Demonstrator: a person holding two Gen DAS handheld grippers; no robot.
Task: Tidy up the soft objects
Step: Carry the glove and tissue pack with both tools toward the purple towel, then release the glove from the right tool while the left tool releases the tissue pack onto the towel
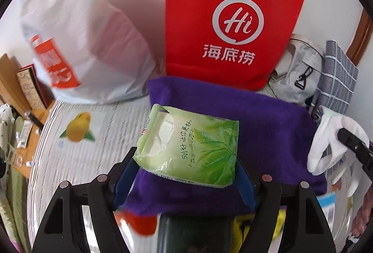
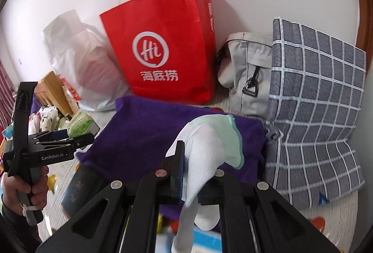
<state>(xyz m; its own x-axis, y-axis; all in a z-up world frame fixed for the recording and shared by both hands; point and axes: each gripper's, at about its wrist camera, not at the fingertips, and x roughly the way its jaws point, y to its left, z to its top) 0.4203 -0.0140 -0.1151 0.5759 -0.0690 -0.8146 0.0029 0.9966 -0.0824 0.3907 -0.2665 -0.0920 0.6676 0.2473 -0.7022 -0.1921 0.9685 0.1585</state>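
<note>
Your left claw (image 1: 186,169) clamps a green tissue pack (image 1: 188,145), held above a purple towel (image 1: 268,127). Behind stands a red paper bag (image 2: 163,43). Your right claw (image 2: 193,173), fully closed, pinches a white glove (image 2: 205,150) over the towel.

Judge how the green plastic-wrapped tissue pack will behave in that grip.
The green plastic-wrapped tissue pack probably squashes easily: its film is wrinkled between the left gripper's blue fingers. The glossy wrap may be slippery. It looks light, sitting level while pinched only at its near end.
</note>
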